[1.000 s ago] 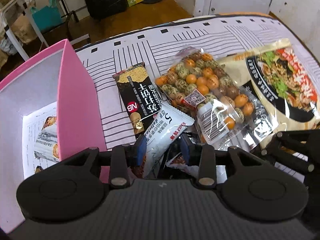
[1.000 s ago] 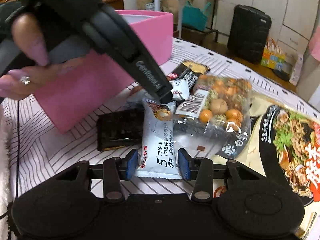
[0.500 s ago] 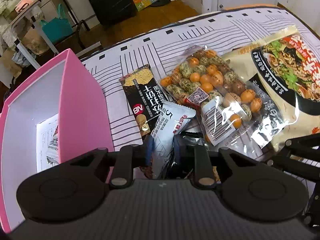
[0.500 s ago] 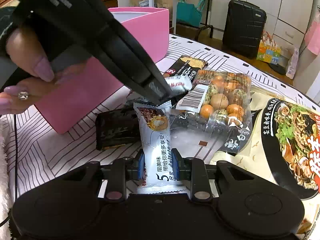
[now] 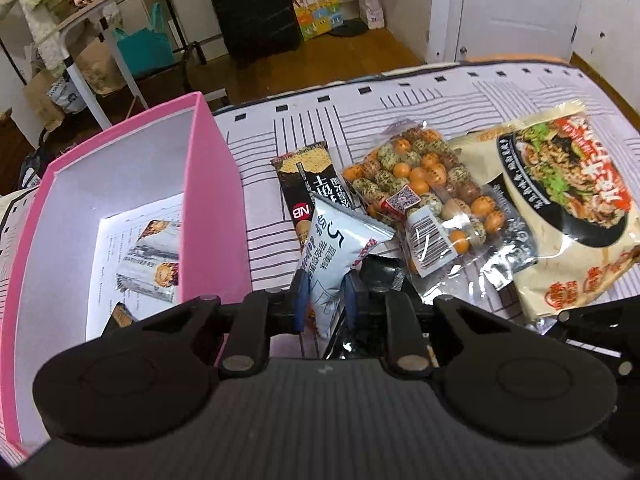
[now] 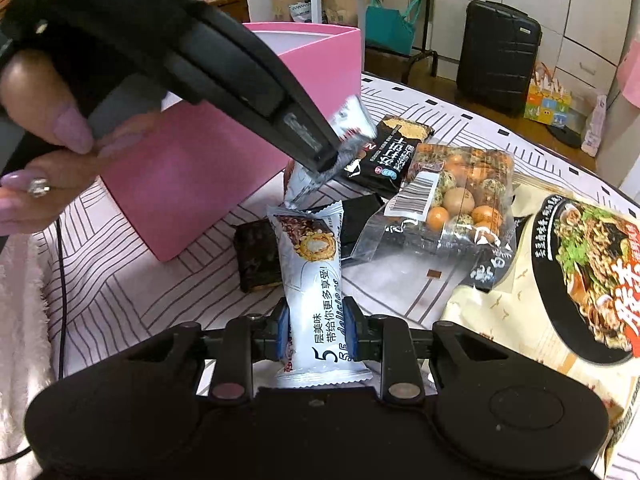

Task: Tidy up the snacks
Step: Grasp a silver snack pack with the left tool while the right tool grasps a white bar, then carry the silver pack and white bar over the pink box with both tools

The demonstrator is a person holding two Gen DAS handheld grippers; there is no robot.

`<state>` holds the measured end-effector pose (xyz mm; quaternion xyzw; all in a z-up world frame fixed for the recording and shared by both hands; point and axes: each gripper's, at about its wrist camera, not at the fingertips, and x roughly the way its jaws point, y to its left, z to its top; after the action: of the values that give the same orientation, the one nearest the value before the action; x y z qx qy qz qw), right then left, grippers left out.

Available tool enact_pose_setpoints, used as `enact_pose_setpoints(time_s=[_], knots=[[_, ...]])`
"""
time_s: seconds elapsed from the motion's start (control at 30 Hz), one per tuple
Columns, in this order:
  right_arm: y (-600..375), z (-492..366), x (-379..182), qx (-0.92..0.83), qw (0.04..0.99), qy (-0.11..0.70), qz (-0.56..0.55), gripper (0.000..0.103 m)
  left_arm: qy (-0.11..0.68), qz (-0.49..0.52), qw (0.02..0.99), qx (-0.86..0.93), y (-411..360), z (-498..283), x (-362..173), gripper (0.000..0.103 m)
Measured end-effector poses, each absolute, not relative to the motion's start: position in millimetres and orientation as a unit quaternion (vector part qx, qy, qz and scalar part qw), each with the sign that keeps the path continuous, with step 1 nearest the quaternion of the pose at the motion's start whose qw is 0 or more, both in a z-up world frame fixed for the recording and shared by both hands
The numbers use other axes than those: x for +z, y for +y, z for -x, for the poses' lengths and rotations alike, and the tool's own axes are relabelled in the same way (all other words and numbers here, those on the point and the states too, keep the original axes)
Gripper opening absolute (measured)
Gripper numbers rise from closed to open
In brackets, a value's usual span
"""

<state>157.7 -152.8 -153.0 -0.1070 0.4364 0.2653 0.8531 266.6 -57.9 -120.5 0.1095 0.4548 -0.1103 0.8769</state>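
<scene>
My left gripper [image 5: 323,300] is shut on a white snack bar packet [image 5: 332,248], which hangs lifted off the striped cloth, right of the pink box [image 5: 208,208]. The right wrist view shows that same left gripper [image 6: 320,156] with its packet [image 6: 348,120] in front of the pink box [image 6: 192,184]. My right gripper [image 6: 316,330] is shut on a second white snack bar packet [image 6: 316,276], low over the cloth. A black cracker pack [image 5: 310,184], a clear bag of round snacks [image 5: 424,192] and a large noodle bag [image 5: 568,208] lie on the cloth.
Inside the pink box lies a white packet [image 5: 150,260] on a printed sheet. Two dark packets [image 6: 256,256] lie on the cloth beside my right gripper. A hand [image 6: 48,152] holds the left gripper. Beyond the table stand a black suitcase [image 5: 252,4] and a white door [image 5: 520,4].
Both grippers shut on white snack bar packets. The left one then rose with its packet, lifting it off the pile. The right one stayed in place.
</scene>
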Motion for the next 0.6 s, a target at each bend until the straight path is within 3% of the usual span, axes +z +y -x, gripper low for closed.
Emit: enact_pose_setpoints(time_s=[0.6], knots=[[-167.7, -127.1, -140.8, 0.238, 0.854, 0.457, 0.073, 0.03, 0.435, -0.061, 0.89, -0.124, -43.4, -198.8, -89.2, 0.016]])
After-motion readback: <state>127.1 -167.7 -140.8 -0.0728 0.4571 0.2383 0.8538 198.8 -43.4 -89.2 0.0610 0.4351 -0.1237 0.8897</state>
